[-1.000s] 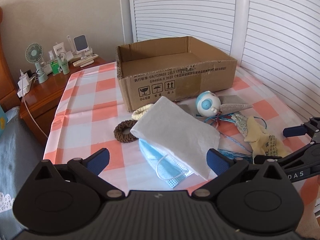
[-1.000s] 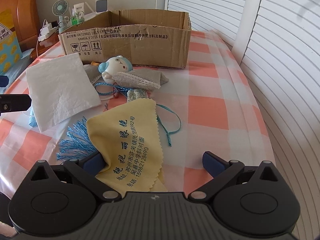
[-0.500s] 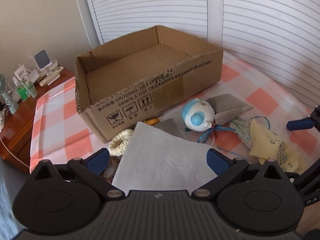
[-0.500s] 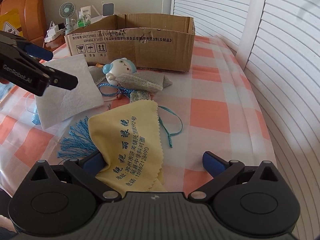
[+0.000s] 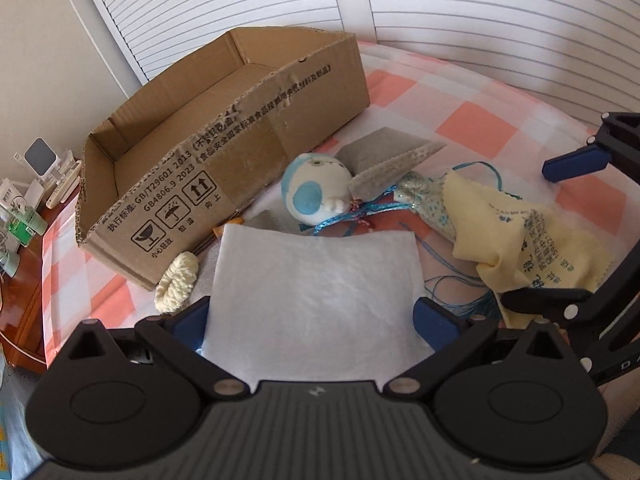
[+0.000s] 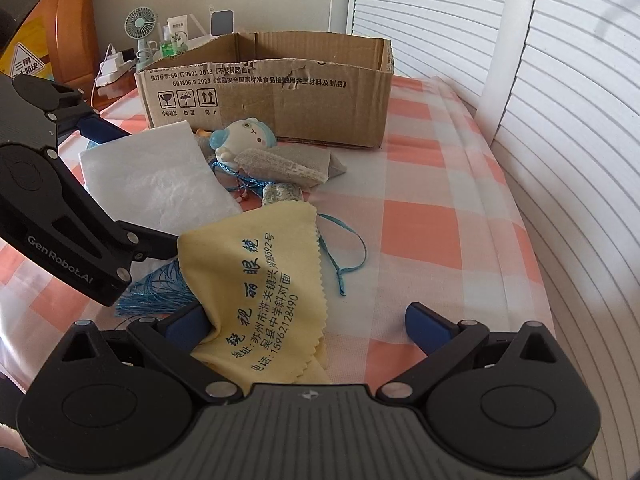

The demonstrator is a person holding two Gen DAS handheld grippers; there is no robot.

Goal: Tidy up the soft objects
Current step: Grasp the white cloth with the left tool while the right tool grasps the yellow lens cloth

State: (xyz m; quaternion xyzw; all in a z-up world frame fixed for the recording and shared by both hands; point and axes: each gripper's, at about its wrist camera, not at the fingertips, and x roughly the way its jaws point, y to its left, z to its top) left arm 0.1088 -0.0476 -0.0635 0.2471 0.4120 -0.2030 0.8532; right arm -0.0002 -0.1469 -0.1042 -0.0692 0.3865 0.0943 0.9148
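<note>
The box (image 5: 224,136) stands ahead and to the left of the left gripper (image 5: 312,316), open-topped, and I see nothing inside it. Between that gripper's wide-spread jaws lies the tissue (image 5: 316,284), flat on the checked cloth (image 5: 472,120); the jaws frame it but grip nothing. It looks feather-light and limp, likely to tear or flutter, so I would pinch its near edge gently. The right gripper (image 6: 308,326) is equally wide open and empty, with the yellow cloth (image 6: 256,276) draped between its jaws and over the left one; thin and floppy, it would best be taken by a bunched fold near the closest corner. Just beyond the tissue sits the plush toy (image 5: 316,192), squashy and easy to grip across the head. Left of the tissue, touching the box, lies the cream scrunchie (image 5: 178,282)
</note>
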